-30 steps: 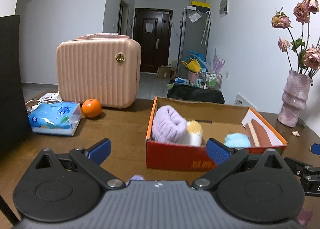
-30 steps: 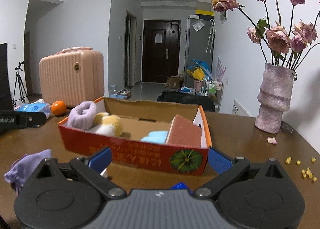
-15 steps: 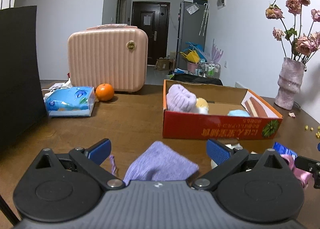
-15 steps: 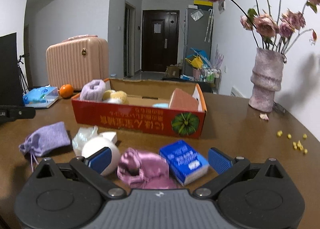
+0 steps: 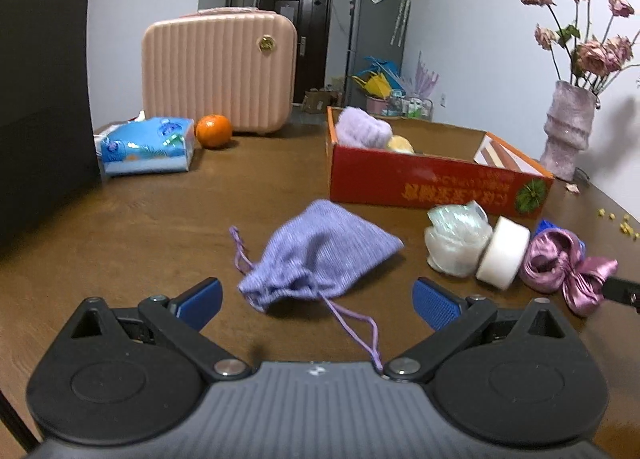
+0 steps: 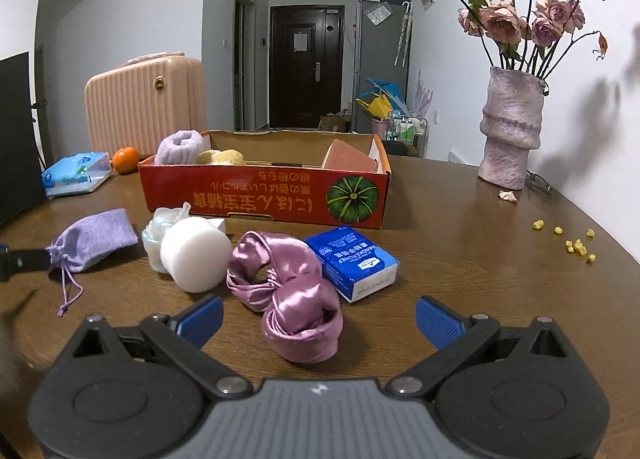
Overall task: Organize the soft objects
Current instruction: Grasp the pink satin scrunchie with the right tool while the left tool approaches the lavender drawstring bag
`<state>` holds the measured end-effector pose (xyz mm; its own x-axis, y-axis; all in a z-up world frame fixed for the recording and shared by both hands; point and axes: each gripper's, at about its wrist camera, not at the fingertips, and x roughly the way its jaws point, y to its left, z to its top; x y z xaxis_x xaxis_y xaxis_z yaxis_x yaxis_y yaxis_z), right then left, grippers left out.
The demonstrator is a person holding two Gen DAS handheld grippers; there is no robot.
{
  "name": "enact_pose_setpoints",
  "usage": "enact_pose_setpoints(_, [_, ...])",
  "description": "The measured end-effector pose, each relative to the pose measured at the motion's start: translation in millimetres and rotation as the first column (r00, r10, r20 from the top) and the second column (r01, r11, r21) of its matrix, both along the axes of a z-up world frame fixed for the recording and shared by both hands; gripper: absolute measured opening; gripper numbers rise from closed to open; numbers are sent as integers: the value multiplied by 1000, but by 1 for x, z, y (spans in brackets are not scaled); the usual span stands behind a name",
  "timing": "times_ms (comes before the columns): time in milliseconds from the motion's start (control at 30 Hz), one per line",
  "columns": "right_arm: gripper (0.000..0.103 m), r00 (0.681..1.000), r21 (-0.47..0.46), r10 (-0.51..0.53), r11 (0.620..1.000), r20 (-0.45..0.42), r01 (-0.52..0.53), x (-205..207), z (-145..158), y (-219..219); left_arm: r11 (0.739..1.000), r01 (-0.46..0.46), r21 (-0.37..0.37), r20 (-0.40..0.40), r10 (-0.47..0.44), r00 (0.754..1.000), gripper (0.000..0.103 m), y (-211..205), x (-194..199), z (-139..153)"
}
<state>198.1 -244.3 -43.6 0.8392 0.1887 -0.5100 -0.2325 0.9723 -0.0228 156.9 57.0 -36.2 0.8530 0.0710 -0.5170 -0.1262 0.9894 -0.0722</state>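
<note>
The drawstring pouch (image 5: 320,255) is lilac with a fine ribbed weave, its cord the same lilac. The satin scrunchie (image 6: 288,291) is glossy mauve-pink. Beside it the round sponge (image 6: 196,255) is plain white, and the crumpled mesh puff (image 6: 160,231) is a pearly, pale green-white. The small packet (image 6: 354,259) is royal blue with white print and white sides. The cardboard box (image 6: 264,199) is red outside — yellow characters and a dark green pumpkin picture on its front — and brown inside. The counter (image 6: 460,259) is dark brown wood. Each hand-held gripper, left (image 5: 316,301) and right (image 6: 318,319), is black with blue finger pads. The suitcase (image 5: 220,71) is ribbed peach-pink; the vase (image 6: 510,131) mottled pinkish-lilac.
</note>
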Motion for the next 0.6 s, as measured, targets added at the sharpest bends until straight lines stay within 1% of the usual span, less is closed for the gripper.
enact_pose_setpoints(100, [103, 1000, 4, -4, 1000, -3, 4, 3, 0, 0, 1000, 11, 16, 4, -11, 1000, 103, -5, 0, -1])
enact_pose_setpoints(400, [103, 1000, 12, 10, 1000, -24, -10, 14, -7, 5, 1000, 8, 7, -4, -8, 1000, 103, -4, 2, -4])
enact_pose_setpoints(600, [101, 997, -27, 42, 999, -58, -44, 35, -14, 18, 1000, 6, 9, -15, -6, 1000, 103, -5, 4, -6])
